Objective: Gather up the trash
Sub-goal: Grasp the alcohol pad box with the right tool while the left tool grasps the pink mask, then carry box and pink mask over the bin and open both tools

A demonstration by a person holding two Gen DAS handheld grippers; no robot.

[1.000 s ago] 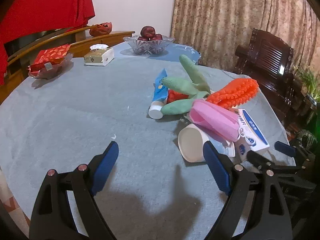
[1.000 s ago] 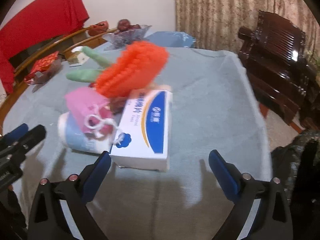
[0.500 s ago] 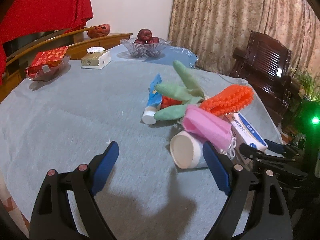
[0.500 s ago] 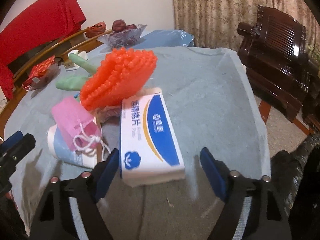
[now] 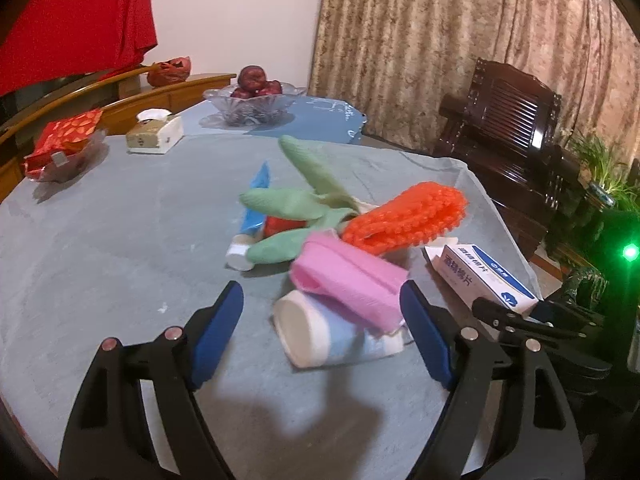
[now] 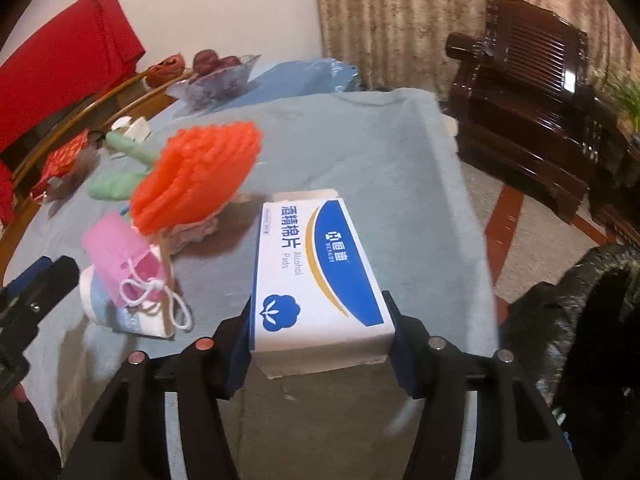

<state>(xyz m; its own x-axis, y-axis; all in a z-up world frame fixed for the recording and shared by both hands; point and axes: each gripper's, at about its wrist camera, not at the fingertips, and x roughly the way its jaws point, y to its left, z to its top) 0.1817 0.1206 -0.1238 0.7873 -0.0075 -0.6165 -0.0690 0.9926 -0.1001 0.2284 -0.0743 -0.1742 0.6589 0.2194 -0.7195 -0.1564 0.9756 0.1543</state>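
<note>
- The left gripper [image 5: 320,320], a black two-finger frame with blue pads [image 5: 218,330], is held low over the table with its jaws spread wide, nothing being touched by either pad.
- The right gripper [image 6: 320,344], of the same black frame and blue pads [image 6: 400,350], is seen with its jaws drawn in against the two long sides of a white and blue cardboard box of alcohol pads [image 6: 316,284].
- The right gripper's fingertips appear at the right edge of the left wrist view, clamped on that box.

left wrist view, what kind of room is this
Probably a home living or dining room: a cloth-covered round table, a glass fruit bowl, a dark carved wooden armchair and patterned curtains behind.
</note>
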